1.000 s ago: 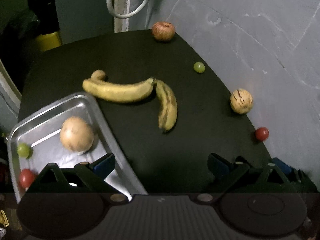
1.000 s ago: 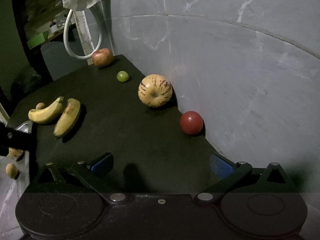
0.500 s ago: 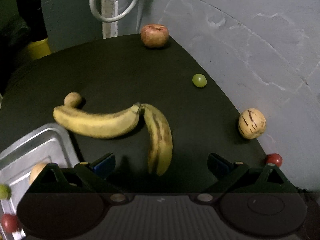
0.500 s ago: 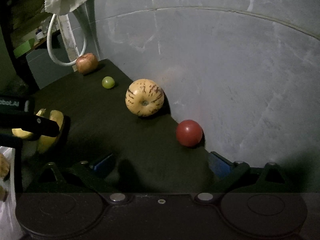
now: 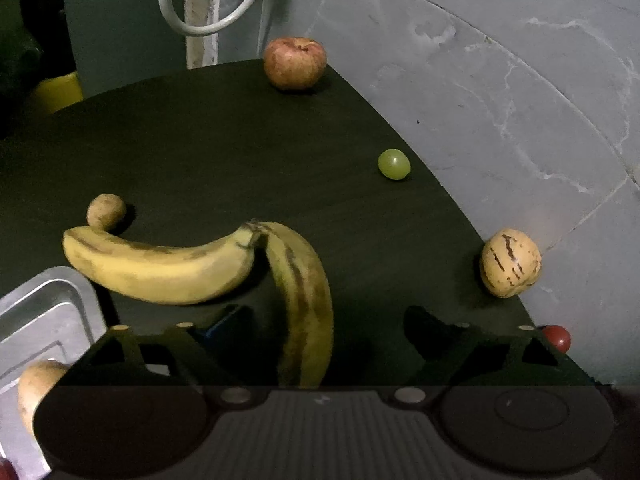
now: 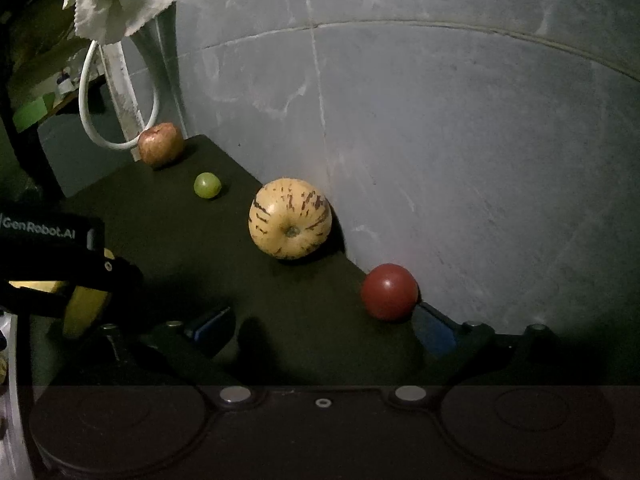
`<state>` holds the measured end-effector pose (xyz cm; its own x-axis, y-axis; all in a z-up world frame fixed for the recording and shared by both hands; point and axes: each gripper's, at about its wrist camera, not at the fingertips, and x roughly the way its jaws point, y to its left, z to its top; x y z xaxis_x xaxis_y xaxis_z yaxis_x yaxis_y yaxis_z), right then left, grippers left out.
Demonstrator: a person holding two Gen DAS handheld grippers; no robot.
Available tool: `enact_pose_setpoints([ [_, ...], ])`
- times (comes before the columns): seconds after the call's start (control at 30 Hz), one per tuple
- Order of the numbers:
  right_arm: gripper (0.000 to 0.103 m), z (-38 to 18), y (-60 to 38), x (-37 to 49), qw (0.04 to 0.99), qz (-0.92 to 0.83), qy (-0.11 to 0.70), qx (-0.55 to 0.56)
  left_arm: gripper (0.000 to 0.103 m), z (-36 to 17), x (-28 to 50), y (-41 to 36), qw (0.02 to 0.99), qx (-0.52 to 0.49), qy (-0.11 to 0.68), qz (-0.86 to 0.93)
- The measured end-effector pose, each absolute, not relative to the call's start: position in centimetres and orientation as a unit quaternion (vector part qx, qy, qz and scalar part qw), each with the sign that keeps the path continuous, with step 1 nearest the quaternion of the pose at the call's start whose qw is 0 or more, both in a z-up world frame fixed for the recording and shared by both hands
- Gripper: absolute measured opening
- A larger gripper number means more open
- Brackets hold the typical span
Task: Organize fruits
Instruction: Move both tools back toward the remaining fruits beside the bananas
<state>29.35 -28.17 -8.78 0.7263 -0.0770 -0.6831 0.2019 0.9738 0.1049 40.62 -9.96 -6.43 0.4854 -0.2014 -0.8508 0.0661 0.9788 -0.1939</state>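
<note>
1. Two spotted yellow bananas (image 5: 168, 268) lie joined at the stem on the dark counter (image 5: 224, 152); the right one runs between my left tongs (image 5: 320, 320), which stand apart around it.
2. My right tongs (image 6: 320, 324) stand apart, empty, near a small red round fruit (image 6: 389, 291) by the grey wall.
3. A striped cream melon (image 6: 290, 218), green grape (image 6: 207, 185) and reddish apple (image 6: 160, 144) sit farther along.
4. The silver metal tray (image 5: 36, 320) lies near left.

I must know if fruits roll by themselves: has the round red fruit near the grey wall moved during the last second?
No. The round red fruit remains against the grey wall, same gap from the striped yellow melon; only the camera approached.
</note>
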Motion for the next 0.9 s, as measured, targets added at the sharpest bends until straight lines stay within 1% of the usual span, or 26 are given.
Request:
enact_pose_setpoints([
  [0.03, 0.093, -8.8, -28.2, 29.4, 0.925, -0.076, 0.361, 0.087, 0.086, -6.5, 40.7, -10.0, 0.859, -0.069, 0.501, -0.080],
  [0.2, 0.091, -8.8, -28.2, 29.6, 0.928, -0.079, 0.353, 0.093, 0.073, -6.8, 41.4, -10.1, 0.859, -0.074, 0.499, -0.088],
  [0.27, 0.090, -8.8, -28.2, 29.7, 0.929, -0.077, 0.350, 0.097, 0.070, -6.8, 41.5, -10.2, 0.860, -0.071, 0.497, -0.091],
  [0.4, 0.089, -8.9, -28.2, 29.9, 0.930, -0.072, 0.346, 0.098, 0.064, -6.8, 41.7, -10.3, 0.863, -0.067, 0.492, -0.090],
  [0.57, 0.086, -8.9, -28.2, 30.1, 0.932, -0.065, 0.342, 0.098, 0.061, -6.8, 41.7, -10.3, 0.865, -0.064, 0.489, -0.090],
  [0.9, 0.077, -8.9, -28.3, 30.6, 0.934, -0.043, 0.340, 0.099, 0.049, -6.8, 41.6, -10.0, 0.866, -0.061, 0.488, -0.089],
])
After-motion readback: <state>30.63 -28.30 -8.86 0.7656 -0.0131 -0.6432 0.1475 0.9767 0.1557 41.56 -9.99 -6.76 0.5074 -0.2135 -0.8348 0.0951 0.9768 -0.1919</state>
